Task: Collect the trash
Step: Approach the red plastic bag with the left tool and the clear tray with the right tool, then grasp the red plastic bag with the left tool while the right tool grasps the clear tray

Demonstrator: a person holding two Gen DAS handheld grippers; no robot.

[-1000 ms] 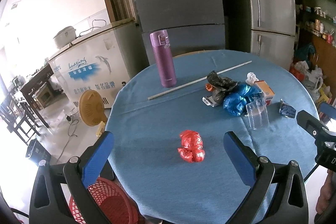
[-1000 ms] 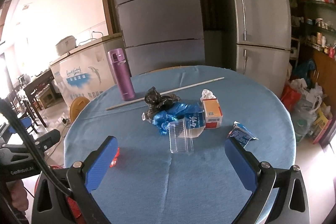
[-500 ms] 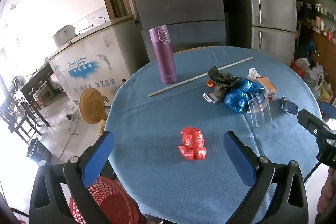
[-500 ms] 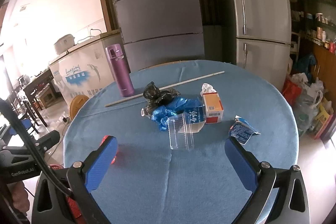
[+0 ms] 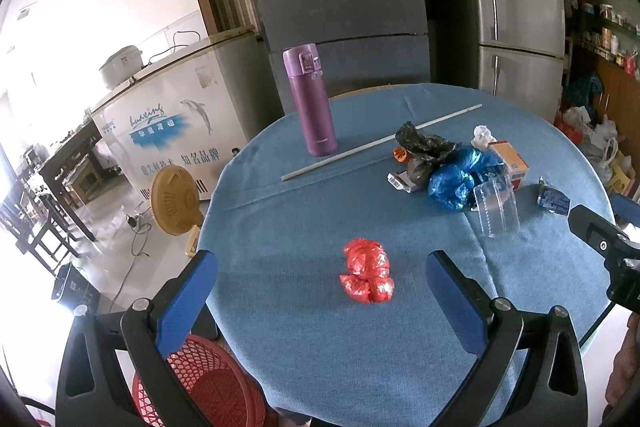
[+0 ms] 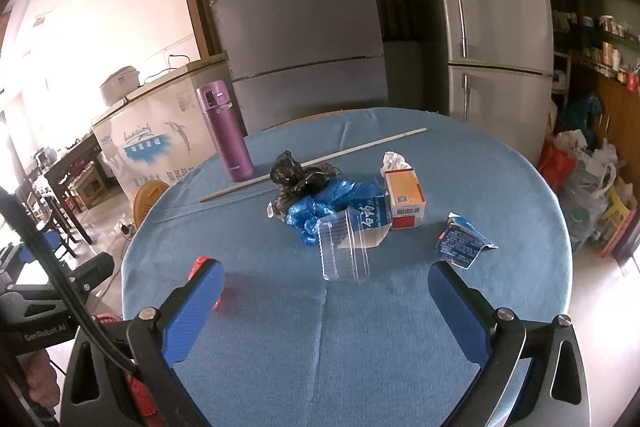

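In the left wrist view, the left gripper [image 5: 322,287] is hovering spread wide, a crumpled red wrapper [image 5: 367,271] lying on the blue table [image 5: 320,347] at centre frame. In the right wrist view, the right gripper [image 6: 326,297] is gaping wide below a clear plastic cup [image 6: 344,249] at centre.

Before my left tongs [image 5: 320,281], a crumpled wrapper [image 5: 367,277] lies near the tabletop's [image 5: 304,227] near edge; the flask [image 5: 310,101] stands at the far-left edge, trash pile [image 5: 448,167] rightward.

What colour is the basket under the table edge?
Red, seen best in the left wrist view.
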